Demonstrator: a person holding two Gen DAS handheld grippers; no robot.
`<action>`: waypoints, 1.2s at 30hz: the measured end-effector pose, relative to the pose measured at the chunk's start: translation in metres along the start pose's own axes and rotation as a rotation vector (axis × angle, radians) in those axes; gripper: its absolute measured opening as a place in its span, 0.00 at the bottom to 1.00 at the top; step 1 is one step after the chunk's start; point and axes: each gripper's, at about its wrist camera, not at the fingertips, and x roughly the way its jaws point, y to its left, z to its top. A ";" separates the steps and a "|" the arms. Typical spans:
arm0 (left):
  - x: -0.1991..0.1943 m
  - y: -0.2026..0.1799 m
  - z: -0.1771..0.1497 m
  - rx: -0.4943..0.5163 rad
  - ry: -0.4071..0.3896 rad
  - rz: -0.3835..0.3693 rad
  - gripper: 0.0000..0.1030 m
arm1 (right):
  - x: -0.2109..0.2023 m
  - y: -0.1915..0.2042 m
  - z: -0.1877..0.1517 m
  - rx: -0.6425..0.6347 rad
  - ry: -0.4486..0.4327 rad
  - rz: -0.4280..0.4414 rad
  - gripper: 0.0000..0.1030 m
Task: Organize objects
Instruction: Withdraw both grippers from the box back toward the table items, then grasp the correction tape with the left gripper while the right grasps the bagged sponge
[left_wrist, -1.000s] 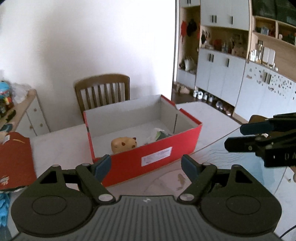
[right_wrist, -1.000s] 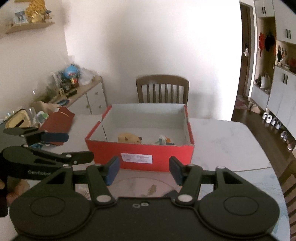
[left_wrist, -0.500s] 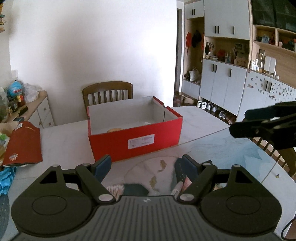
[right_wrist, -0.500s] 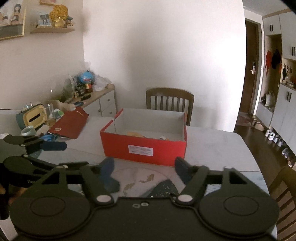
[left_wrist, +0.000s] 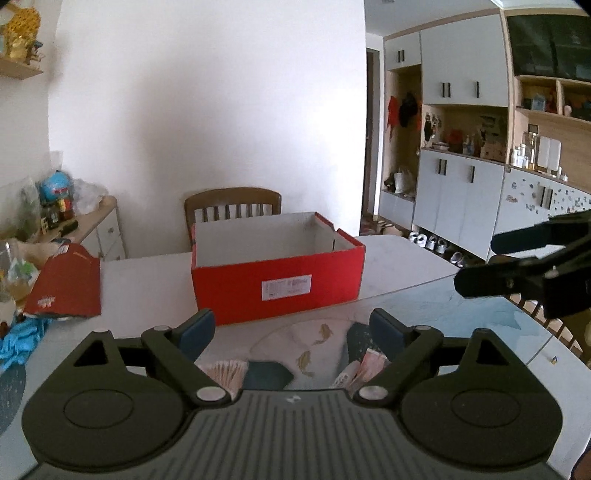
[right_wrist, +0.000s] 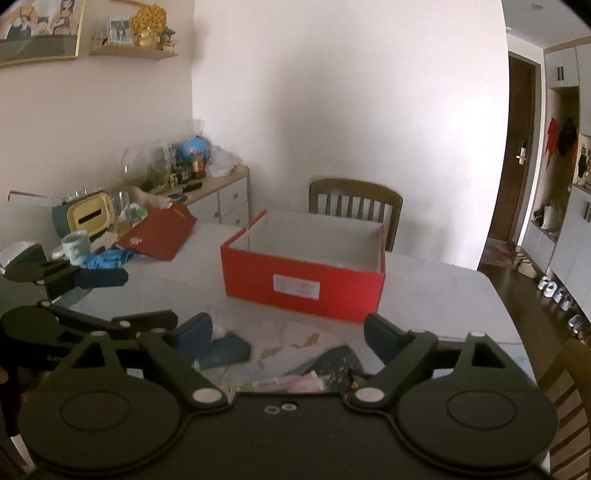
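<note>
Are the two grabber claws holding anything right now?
No. The left gripper and right gripper are both open and empty, back from the red box.

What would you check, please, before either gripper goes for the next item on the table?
1. Left gripper open, nothing between its fingers: ok.
2. Right gripper open, holding nothing: ok.
3. Red shoebox open-topped, upright and unobstructed: ok.
4. Items to pick near the grippers: ok; a dark blue flat piece and pink packets lie on the fish-pattern mat.
5. Room left inside the box: cannot tell; its floor is hidden from both views.
6. Grippers apart from each other: ok.
</note>
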 end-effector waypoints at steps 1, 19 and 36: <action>0.000 0.000 -0.002 -0.001 0.003 0.002 0.88 | 0.001 -0.001 -0.003 0.006 0.009 0.001 0.91; 0.021 0.008 -0.059 -0.067 0.088 0.012 1.00 | 0.039 -0.001 -0.065 -0.020 0.185 -0.027 0.95; 0.075 0.028 -0.099 0.010 0.157 0.028 1.00 | 0.091 0.002 -0.096 -0.030 0.317 0.003 0.95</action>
